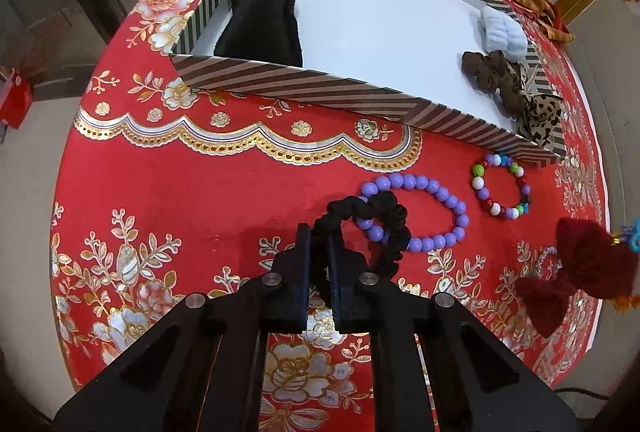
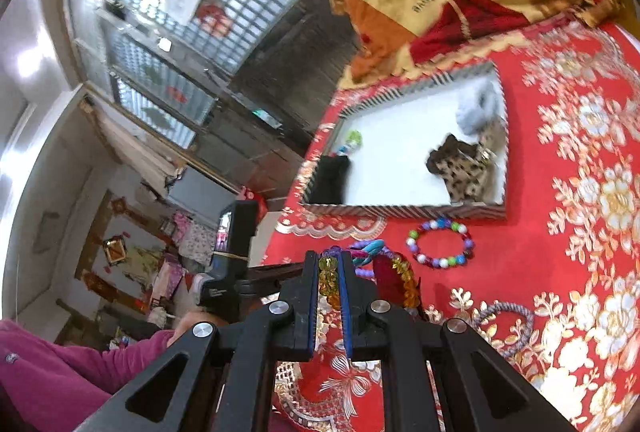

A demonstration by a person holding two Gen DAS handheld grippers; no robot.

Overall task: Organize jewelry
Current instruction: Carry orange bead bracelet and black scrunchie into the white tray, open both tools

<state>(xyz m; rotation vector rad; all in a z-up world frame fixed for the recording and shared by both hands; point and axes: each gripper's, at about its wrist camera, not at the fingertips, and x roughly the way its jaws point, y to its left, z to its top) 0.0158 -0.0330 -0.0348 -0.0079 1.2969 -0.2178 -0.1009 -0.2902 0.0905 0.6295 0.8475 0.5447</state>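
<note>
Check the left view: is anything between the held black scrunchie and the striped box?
Nothing visible blocks it. The left gripper holds the black scrunchie; only bare red tablecloth lies before the striped box. The purple bead bracelet under the scrunchie might snag.

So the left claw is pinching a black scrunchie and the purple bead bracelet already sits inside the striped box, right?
Not quite. The left claw does pinch the black scrunchie, but the left wrist view shows the purple bead bracelet lying on the red tablecloth, outside the striped box.
</note>
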